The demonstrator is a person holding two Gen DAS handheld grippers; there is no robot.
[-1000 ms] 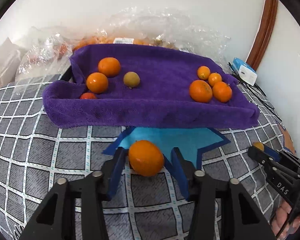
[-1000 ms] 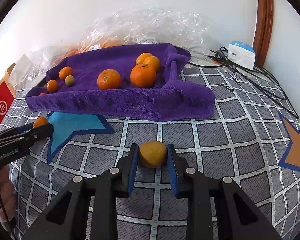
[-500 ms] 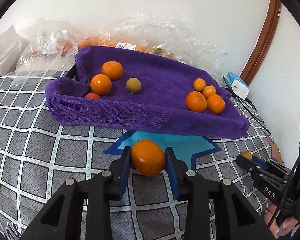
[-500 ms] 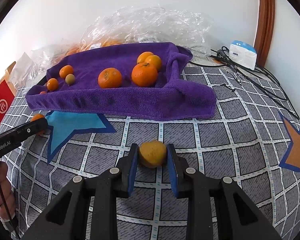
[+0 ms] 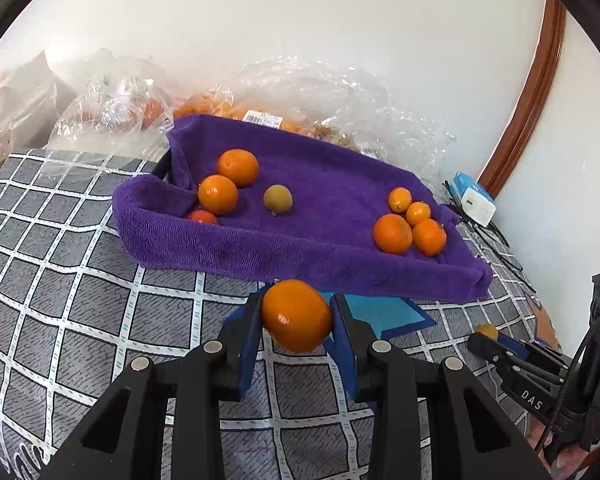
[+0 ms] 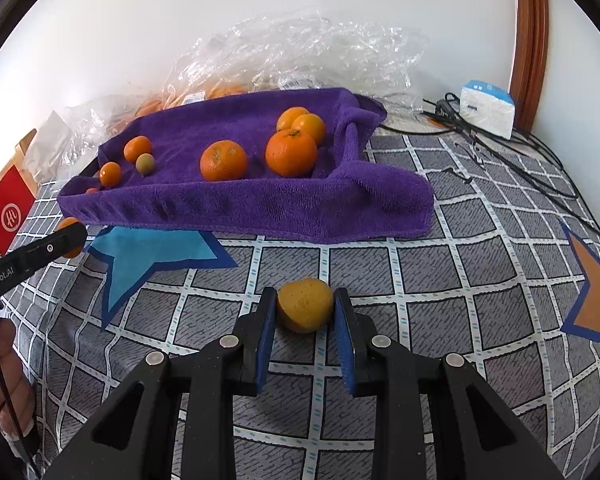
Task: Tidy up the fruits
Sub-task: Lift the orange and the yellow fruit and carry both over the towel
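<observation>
Fingers of the left gripper [image 5: 296, 316] pinch an orange [image 5: 296, 314]; only the right view shows the right gripper [image 6: 305, 312] clamping a yellow fruit [image 6: 305, 310].

A raised purple towel rim [image 5: 236, 248] stands between both grippers and the fruit inside. The towel's bare middle [image 5: 332, 196] lies open between two fruit clusters. Crinkled plastic bags [image 6: 300, 52] block the far side; black cables [image 6: 512, 152] cross the right.
</observation>
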